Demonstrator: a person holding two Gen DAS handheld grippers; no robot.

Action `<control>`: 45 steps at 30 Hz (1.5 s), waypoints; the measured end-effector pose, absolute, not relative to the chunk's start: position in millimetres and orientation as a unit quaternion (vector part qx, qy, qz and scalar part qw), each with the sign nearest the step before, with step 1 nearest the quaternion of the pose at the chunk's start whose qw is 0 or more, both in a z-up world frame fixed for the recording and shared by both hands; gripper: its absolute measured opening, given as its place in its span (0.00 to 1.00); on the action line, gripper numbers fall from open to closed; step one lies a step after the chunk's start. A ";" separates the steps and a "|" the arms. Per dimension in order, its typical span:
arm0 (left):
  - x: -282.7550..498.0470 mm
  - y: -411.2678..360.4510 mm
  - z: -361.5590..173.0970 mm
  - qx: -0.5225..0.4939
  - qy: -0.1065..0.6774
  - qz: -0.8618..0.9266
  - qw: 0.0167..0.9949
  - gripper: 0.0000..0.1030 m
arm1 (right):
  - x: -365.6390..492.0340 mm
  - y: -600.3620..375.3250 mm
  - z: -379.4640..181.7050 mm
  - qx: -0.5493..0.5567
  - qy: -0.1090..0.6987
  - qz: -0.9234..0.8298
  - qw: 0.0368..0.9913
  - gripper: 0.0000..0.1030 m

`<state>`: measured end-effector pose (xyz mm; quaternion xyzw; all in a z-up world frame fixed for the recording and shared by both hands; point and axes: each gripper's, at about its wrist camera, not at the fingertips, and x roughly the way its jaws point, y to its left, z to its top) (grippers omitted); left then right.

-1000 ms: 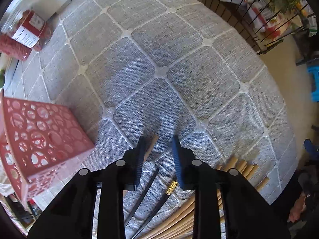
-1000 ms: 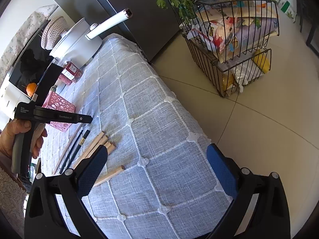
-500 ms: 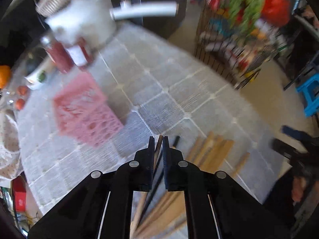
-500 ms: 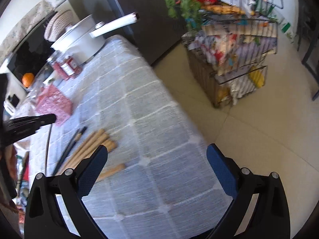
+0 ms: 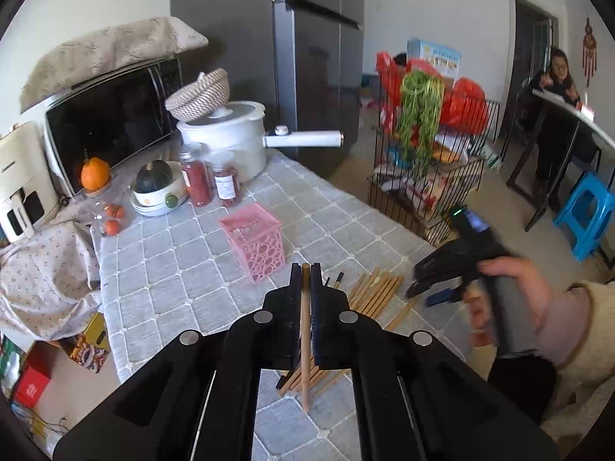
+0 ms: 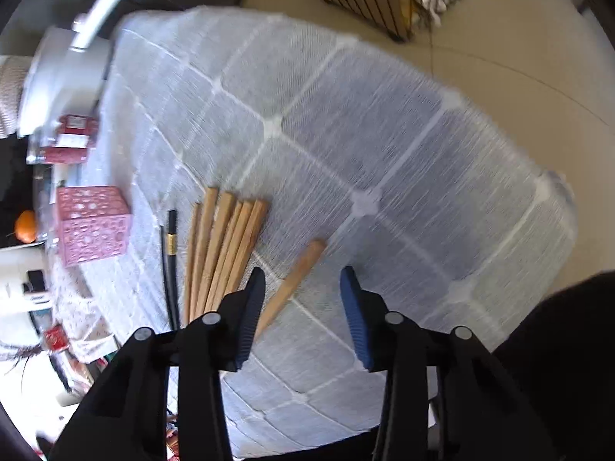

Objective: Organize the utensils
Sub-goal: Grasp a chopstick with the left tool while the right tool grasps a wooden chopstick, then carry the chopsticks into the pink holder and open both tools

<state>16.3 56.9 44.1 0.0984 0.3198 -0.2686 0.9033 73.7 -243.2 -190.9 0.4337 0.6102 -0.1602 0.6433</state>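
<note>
My left gripper (image 5: 305, 269) is shut on a wooden chopstick (image 5: 305, 345) and holds it above the grey quilted table. A pink perforated basket (image 5: 255, 246) stands just beyond it. Several wooden chopsticks (image 5: 376, 294) and two black ones (image 6: 171, 265) lie on the cloth. My right gripper (image 6: 303, 280) is open, low over the table, its jaws on either side of a lone wooden chopstick (image 6: 296, 280). It shows in the left wrist view (image 5: 442, 280) at the right. The basket (image 6: 92, 224) shows at the left of the right wrist view.
A white pot (image 5: 230, 142), red jars (image 5: 209, 182), a bowl with a squash (image 5: 157, 188) and a microwave (image 5: 111, 123) stand at the table's back. A wire rack (image 5: 423, 176) stands on the floor to the right. The table edge (image 6: 553, 207) is near the right gripper.
My left gripper has shut on a wooden chopstick and lifted it off the table. My right gripper has come down to the loose chopstick and narrowed its opening.
</note>
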 end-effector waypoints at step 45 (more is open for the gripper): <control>197.7 64.2 102.3 -0.077 0.271 -0.123 0.952 0.04 | 204.3 -190.4 100.3 0.257 0.331 0.057 0.906 0.08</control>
